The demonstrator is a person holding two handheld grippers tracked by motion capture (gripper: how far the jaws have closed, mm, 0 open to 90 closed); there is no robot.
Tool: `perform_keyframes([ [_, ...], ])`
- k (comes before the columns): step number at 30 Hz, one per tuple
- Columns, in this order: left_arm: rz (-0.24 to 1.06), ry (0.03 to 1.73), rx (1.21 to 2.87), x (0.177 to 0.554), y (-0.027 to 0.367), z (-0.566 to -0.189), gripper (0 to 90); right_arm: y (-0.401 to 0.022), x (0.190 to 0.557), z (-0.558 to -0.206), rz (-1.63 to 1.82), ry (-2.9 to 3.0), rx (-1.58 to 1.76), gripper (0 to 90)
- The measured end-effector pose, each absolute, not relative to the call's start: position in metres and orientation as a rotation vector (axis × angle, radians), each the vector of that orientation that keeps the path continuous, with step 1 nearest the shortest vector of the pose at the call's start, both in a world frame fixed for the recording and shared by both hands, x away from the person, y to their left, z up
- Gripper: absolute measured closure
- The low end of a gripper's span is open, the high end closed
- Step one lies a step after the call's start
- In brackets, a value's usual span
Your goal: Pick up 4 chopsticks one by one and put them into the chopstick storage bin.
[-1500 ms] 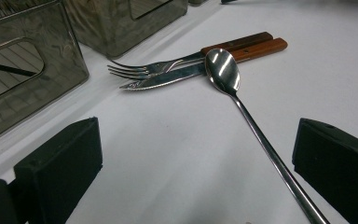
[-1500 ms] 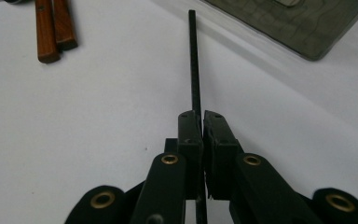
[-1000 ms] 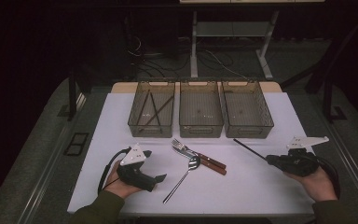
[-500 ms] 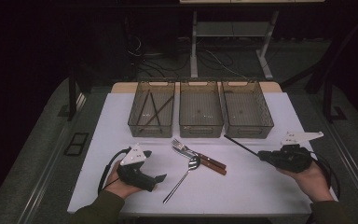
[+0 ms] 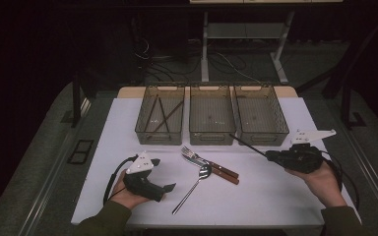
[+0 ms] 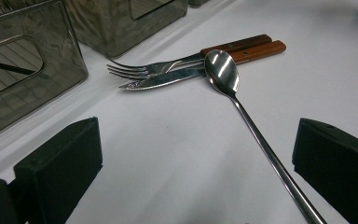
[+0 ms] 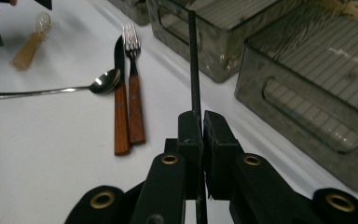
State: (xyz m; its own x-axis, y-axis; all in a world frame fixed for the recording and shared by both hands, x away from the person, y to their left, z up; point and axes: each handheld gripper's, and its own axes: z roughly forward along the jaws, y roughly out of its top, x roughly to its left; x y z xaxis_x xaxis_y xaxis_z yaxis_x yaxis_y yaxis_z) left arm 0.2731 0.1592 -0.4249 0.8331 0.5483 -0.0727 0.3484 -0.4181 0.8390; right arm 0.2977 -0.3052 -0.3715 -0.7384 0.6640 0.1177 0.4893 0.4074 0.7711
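My right gripper is shut on a thin black chopstick, held above the table in front of the right tray. In the right gripper view the chopstick sticks out from between the closed pads of the right gripper toward the trays. My left gripper rests at the table's near left, open. In the left gripper view the left gripper has the long spoon's handle running between its jaws, untouched. A fork and a knife with wooden handles lie under the spoon's bowl.
Three clear trays stand in a row at the back of the white table. The left tray holds dark chopsticks; the middle tray looks bare. Fork, knife and spoon lie mid-table.
My right gripper has risen and shifted left toward the trays, carrying the chopstick. The left gripper and the cutlery have stayed put.
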Motion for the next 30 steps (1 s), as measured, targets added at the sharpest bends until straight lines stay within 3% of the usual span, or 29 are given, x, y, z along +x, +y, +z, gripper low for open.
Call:
perform_keyframes([
  [30, 0.258, 0.649, 2.046, 0.273, 0.159, -0.425, 0.9, -0.250, 0.362, -0.344, 1.235, 2.427, 1.008, 86.3],
])
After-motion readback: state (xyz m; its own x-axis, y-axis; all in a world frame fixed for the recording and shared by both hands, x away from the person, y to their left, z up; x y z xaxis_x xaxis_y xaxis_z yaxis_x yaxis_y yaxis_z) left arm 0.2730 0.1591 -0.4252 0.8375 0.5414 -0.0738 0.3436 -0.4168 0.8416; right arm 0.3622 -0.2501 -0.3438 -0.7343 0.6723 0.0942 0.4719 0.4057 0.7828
